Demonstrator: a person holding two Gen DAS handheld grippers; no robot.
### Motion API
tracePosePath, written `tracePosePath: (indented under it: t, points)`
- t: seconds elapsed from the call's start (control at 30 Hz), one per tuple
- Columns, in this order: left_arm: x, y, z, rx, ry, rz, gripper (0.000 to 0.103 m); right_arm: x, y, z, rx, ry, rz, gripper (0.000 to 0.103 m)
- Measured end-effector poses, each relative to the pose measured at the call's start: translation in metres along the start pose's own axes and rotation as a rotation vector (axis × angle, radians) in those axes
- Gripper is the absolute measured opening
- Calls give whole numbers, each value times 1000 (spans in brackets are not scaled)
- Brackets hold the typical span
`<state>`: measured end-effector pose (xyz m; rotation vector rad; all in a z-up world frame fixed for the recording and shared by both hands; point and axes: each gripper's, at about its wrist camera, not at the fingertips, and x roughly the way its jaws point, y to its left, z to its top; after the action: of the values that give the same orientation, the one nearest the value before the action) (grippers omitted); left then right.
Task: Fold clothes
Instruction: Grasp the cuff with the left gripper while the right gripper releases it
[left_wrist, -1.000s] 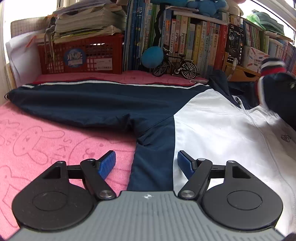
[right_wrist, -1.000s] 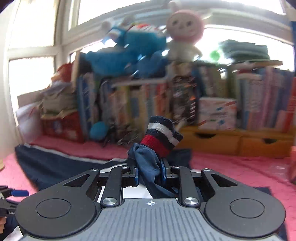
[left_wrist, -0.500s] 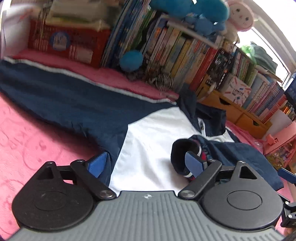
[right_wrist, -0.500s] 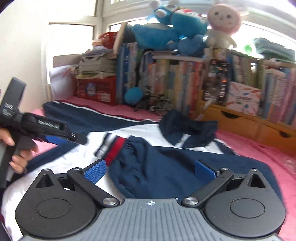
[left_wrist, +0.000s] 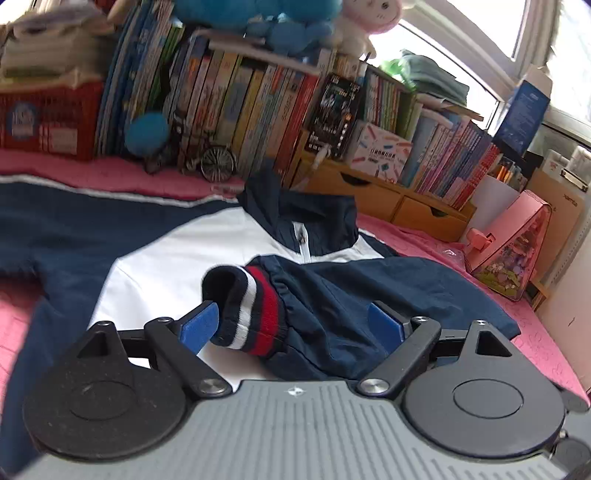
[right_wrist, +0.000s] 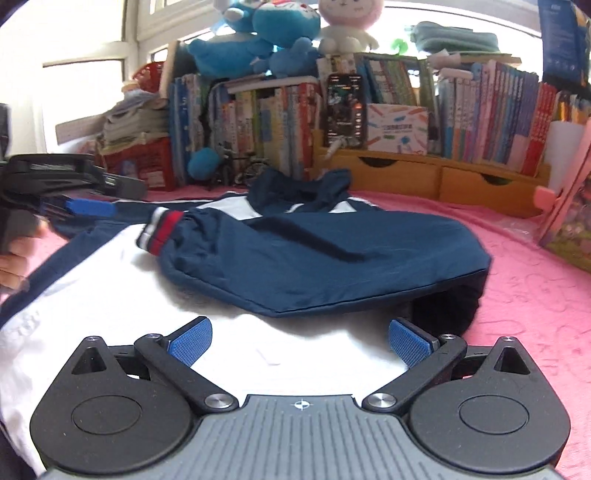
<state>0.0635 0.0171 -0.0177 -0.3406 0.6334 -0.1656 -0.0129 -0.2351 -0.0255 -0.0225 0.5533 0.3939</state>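
Observation:
A navy and white jacket (left_wrist: 177, 258) lies front up on the pink bedspread (left_wrist: 424, 236). Its right sleeve (left_wrist: 369, 288) is folded across the white chest, and the striped red, white and navy cuff (left_wrist: 255, 306) rests there. My left gripper (left_wrist: 291, 325) is open, with the cuff lying between its blue pads (left_wrist: 199, 325); neither pad presses on it. My right gripper (right_wrist: 299, 343) is wide open over the white front (right_wrist: 110, 295), short of the folded sleeve (right_wrist: 314, 254), with nothing held. The other sleeve stretches out to the left.
Rows of books (left_wrist: 258, 96) with plush toys (left_wrist: 258, 14) on top line the back. In front of them stand a red basket (left_wrist: 48, 122), a blue ball (left_wrist: 146, 129), a small bicycle model (left_wrist: 214, 162), wooden drawers (left_wrist: 388, 195) and, at the right, a pink box (left_wrist: 513, 251).
The right gripper let go of the cuff, left the sleeve laid over the chest and drew back. The left gripper swung right until the cuff lay between its jaws.

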Motion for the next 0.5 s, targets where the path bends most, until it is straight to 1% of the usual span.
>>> tracePosePath:
  t: [0.03, 0.07, 0.1, 0.13, 0.17, 0.23, 0.27, 0.3, 0.4, 0.5]
  points:
    - [10, 3, -1, -39, 12, 30, 87, 2, 5, -1, -5, 6, 10, 103]
    - [19, 7, -2, -75, 19, 60, 76, 5, 9, -3, -13, 14, 6, 103]
    - [27, 11, -3, -111, 27, 90, 55, 9, 13, -6, -25, 22, -8, 103]
    - [32, 14, -3, -143, 27, 103, 53, 11, 16, -8, -34, 31, -22, 103]
    - [31, 16, -1, -148, 12, 99, 47, 13, 18, -8, -39, 42, -38, 102]
    - [23, 16, 5, -124, -34, 82, 40, 14, 22, -9, -55, 45, -60, 102]
    - [19, 16, 8, -112, -56, 74, 15, 15, 24, -10, -63, 49, -66, 102]
    - [13, 14, 13, -82, -86, 81, 10, 15, 25, -11, -72, 52, -70, 102]
    - [-1, 11, 31, 19, -196, 150, 10, 16, 29, -12, -92, 61, -83, 103]
    - [-9, 18, 45, 65, -253, 189, 10, 18, 32, -12, -110, 69, -97, 103]
